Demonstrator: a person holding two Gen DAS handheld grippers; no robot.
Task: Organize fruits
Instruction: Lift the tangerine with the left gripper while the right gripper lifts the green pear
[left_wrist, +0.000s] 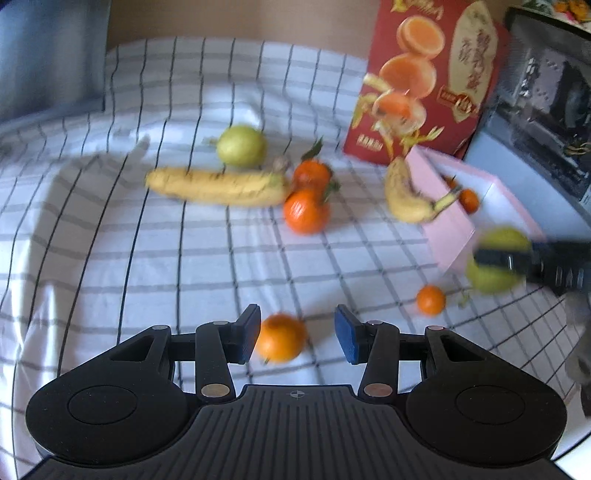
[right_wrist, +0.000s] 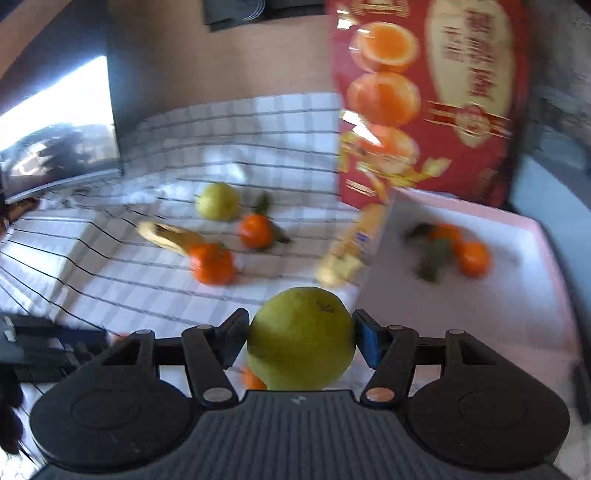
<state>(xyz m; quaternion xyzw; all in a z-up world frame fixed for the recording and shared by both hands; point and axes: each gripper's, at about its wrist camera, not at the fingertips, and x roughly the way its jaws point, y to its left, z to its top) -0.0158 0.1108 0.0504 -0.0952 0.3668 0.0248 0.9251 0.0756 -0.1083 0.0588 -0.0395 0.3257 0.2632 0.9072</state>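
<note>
Soft daylight fills both views; a blown-out window glares at the right wrist view's left edge. Motion blur smears the red carton and fruit. Fisheye bending curves the checked cloth lines.

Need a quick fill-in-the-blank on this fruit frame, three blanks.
1. The right tool is shut on a green ____.
2. The open left tool has an ____ between its fingers.
3. Two oranges already lie in the ____ box.

Missing words: pear; orange; pink
</note>
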